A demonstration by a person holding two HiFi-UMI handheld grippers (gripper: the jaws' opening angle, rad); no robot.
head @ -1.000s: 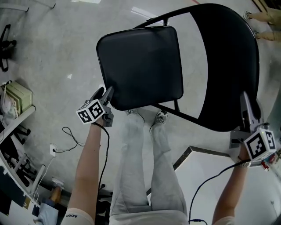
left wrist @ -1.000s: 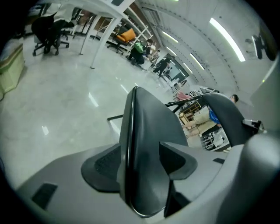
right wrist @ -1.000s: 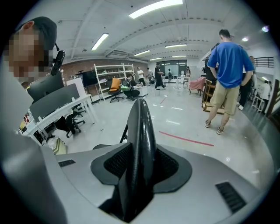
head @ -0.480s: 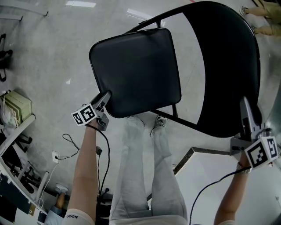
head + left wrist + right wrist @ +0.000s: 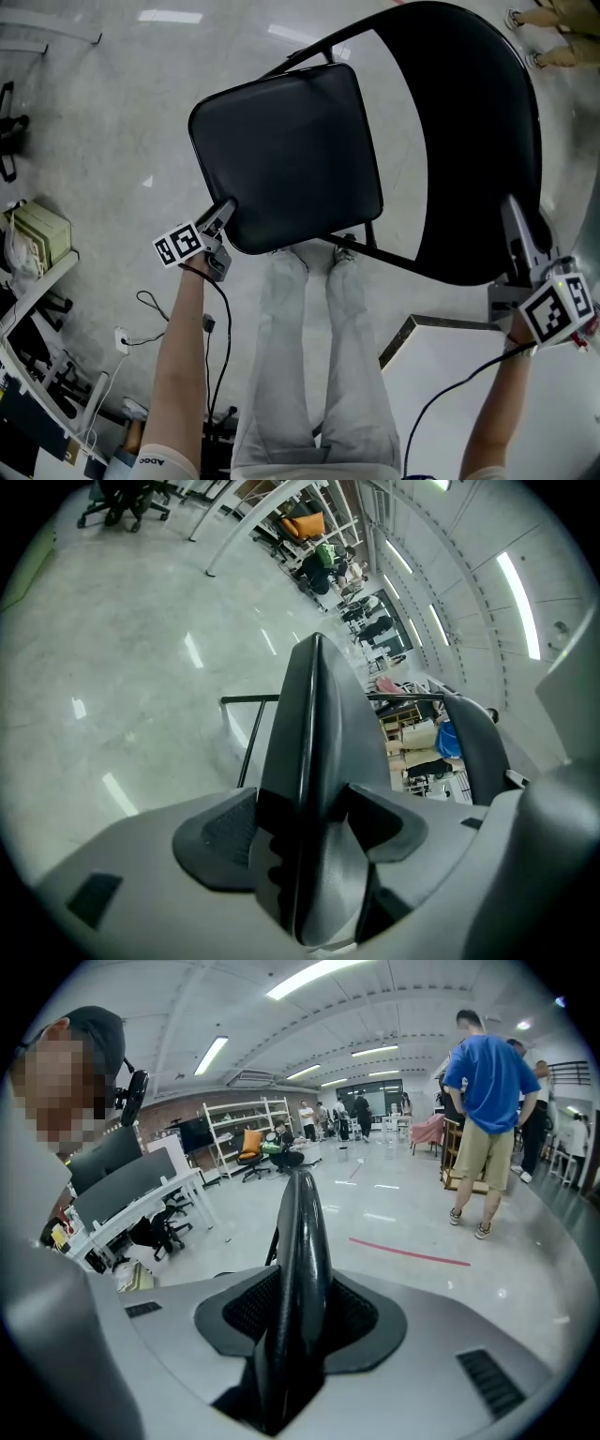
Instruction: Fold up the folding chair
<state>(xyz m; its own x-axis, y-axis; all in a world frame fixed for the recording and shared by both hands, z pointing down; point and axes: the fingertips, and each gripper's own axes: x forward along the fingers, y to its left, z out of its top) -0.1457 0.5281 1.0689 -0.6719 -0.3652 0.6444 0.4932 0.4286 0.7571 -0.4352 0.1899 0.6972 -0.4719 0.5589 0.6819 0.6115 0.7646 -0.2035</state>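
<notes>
One folding chair (image 5: 281, 159), glossy floor (image 5: 94, 112) — shelves (image 5: 234, 1119)

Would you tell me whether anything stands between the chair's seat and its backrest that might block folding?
Nothing visible does. Only floor shows through the gap between the seat and the backrest, and nothing lies on the seat.

Seen from my headset, the black folding chair (image 5: 487, 197) is not yet folded. Its padded, round-cornered square seat (image 5: 286, 159) sits left of centre, turned askew. The broad curved backrest (image 5: 473, 103) sweeps down the right side, and thin black frame tubes (image 5: 389, 255) join the two below the seat.
</notes>
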